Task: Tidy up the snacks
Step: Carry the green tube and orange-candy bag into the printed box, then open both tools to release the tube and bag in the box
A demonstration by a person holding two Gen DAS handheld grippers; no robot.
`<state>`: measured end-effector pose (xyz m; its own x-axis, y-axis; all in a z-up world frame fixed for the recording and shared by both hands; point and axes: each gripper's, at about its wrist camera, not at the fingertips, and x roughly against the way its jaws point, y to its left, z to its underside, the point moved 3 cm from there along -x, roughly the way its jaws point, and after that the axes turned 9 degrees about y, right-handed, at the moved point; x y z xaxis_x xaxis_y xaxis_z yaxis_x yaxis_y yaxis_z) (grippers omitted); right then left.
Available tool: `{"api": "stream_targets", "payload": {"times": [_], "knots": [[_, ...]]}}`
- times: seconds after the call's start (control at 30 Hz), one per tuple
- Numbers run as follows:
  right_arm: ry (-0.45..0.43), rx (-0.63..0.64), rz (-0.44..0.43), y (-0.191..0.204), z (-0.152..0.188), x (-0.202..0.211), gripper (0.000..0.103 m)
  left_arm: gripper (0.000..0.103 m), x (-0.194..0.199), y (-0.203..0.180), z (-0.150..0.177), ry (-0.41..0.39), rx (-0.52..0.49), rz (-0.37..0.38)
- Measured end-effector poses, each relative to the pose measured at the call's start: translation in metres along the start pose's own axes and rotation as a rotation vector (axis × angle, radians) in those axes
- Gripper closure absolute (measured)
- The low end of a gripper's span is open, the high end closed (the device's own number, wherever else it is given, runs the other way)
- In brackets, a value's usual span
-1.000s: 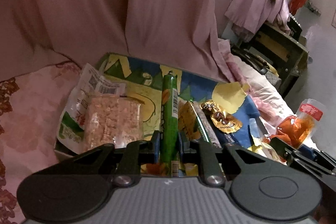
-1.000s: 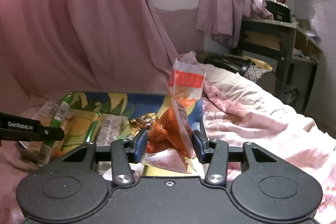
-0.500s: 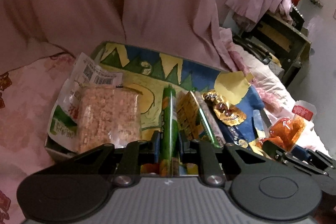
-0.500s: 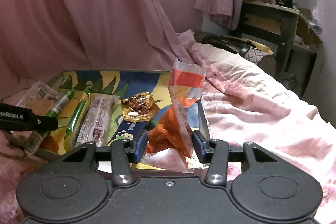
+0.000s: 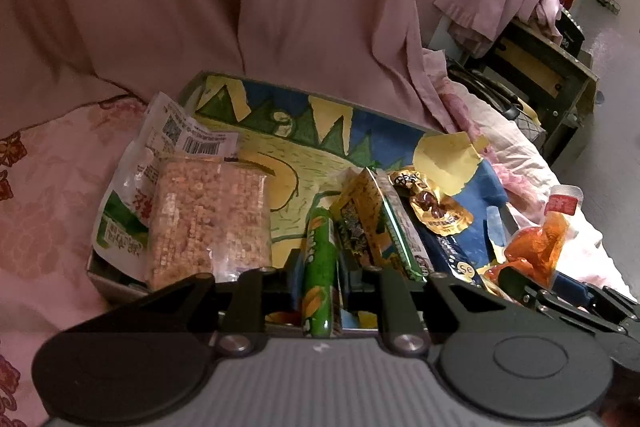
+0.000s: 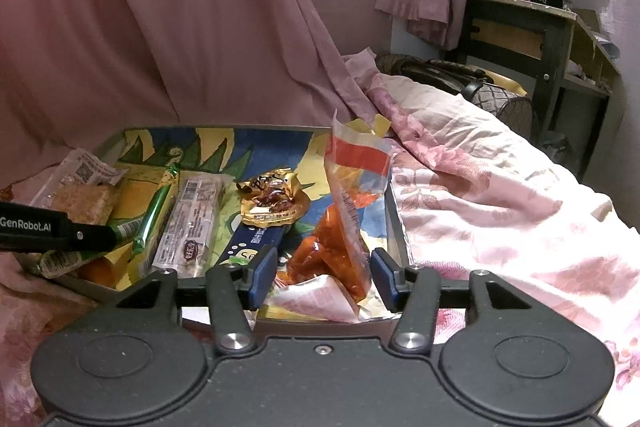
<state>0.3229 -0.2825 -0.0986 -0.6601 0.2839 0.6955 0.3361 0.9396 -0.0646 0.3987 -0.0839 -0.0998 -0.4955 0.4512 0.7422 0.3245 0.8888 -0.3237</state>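
A patterned tray [image 5: 316, 115] on the bed holds several snacks. My left gripper [image 5: 319, 269] is shut on a green sausage stick [image 5: 319, 259], low over the tray's near edge. Left of it lies a clear bag of puffed rice cake [image 5: 208, 219]. My right gripper [image 6: 322, 277] stands open around an orange snack bag [image 6: 340, 227] that rests in the tray's right end [image 6: 394, 219]. A gold wrapped candy [image 6: 274, 201], a blue bar [image 6: 250, 243] and a pale bar [image 6: 192, 223] lie in the middle. The left gripper's side shows in the right wrist view [image 6: 56, 231].
A pink curtain [image 5: 240, 7] hangs right behind the tray. Pink floral bedding [image 6: 480, 195] spreads to the right. A dark desk [image 6: 532, 27] and a black bag [image 6: 448, 71] stand at the far right.
Both grippers lowered toward the tray. The green stick came down into the tray. My right gripper's fingers spread apart and the orange bag now rests in the tray.
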Motion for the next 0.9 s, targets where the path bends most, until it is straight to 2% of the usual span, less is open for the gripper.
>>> {"api": "stream_targets", "payload": {"times": [0.17,0.27,0.5,0.57,0.73,0.9], "knots": [[0.0,-0.014,0.006,-0.002,0.0,0.0,0.042,0.074,0.003,-0.003,0.0,-0.012,-0.01,-0.007],[-0.001,-0.022,0.002,-0.003,0.0,0.001,0.042,0.064,0.006,-0.005,-0.001,-0.023,-0.013,-0.01],[-0.005,-0.02,-0.008,-0.002,0.0,0.005,0.036,0.051,0.011,-0.01,-0.001,-0.049,-0.027,-0.015],[-0.016,-0.023,-0.01,-0.002,-0.001,0.008,0.03,0.045,0.014,-0.01,-0.001,-0.063,-0.028,-0.018],[-0.046,-0.036,-0.016,-0.004,-0.003,0.016,0.024,0.029,0.025,-0.013,-0.003,-0.108,-0.025,-0.027],[-0.082,-0.053,-0.021,-0.007,-0.006,0.027,0.018,0.019,0.037,-0.015,-0.004,-0.156,-0.028,-0.035]]}}
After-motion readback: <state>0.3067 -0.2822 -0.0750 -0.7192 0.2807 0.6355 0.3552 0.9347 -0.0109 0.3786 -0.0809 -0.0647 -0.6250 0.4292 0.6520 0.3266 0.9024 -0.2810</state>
